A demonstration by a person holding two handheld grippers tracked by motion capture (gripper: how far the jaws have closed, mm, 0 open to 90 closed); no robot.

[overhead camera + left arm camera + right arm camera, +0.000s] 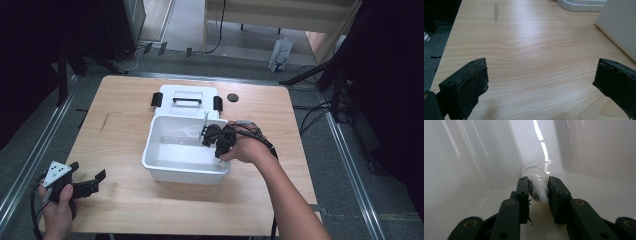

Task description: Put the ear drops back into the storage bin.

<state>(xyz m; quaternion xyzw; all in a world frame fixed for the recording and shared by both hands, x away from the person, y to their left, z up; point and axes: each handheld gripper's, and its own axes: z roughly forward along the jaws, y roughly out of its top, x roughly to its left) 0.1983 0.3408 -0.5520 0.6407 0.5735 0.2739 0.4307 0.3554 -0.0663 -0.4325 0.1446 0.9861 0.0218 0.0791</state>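
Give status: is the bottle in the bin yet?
Done: lid is off, lying behind the white bin. In hand: right gripper is shut on a small white bottle, low inside the bin. Left: release it. Left gripper is open over the table.

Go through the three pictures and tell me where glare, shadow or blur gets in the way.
High view: dark surroundings, table evenly lit. Left gripper view: soft sheen on the wood; the left claw is open and blurred up close. Right gripper view: bright glare streaks on the white bin wall; the right claw is shut on a small white bottle, sharp enough.
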